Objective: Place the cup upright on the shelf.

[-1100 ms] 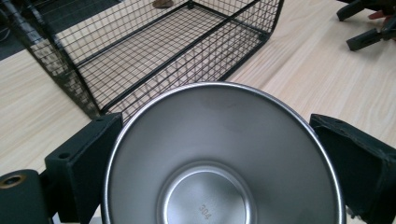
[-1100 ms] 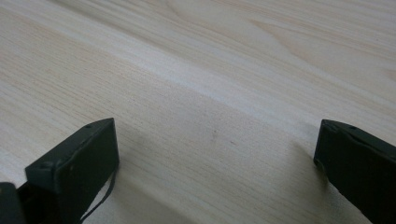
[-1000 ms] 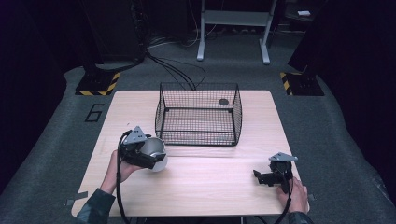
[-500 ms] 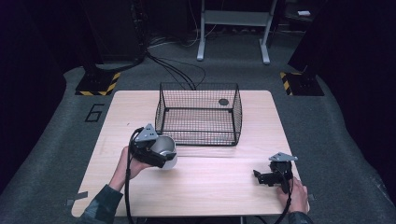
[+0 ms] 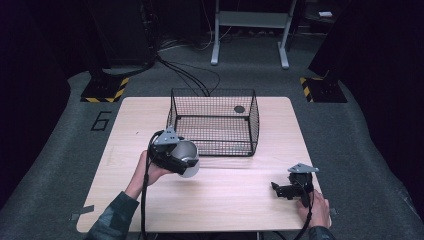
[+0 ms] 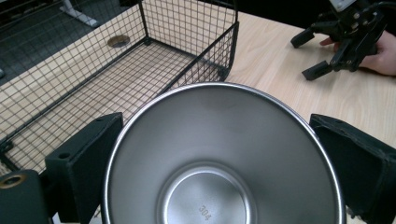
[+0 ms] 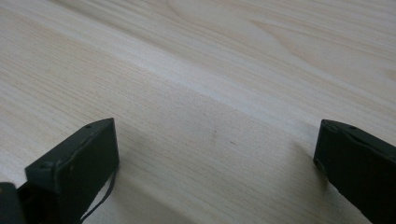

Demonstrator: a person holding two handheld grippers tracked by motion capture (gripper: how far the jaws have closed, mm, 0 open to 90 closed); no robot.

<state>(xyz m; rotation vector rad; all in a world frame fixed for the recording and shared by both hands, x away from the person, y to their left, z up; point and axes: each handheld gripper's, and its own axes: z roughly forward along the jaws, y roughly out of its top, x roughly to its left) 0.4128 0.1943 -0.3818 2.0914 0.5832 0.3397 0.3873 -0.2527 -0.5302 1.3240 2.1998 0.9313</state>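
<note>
My left gripper (image 5: 181, 160) is shut on a steel cup (image 5: 186, 158), held above the table just in front of the black wire basket (image 5: 215, 122), near its front left corner. In the left gripper view the cup (image 6: 219, 158) faces me mouth-on, tipped on its side, with "304" stamped in its bottom and a black jaw on each side. My right gripper (image 5: 281, 191) rests low at the table's front right, open, with nothing between its jaws. The right gripper view has its gripper (image 7: 215, 163) close over bare wood.
The wire basket (image 6: 93, 70) stands at the back middle of the light wood table (image 5: 235, 210). A round hole (image 5: 239, 109) in the tabletop shows through its far right corner. Dark floor, cables and stand legs lie beyond the table.
My left gripper has carried the cup to the right and slightly farther away, nearer the basket's front left corner. The right gripper has stayed put.
</note>
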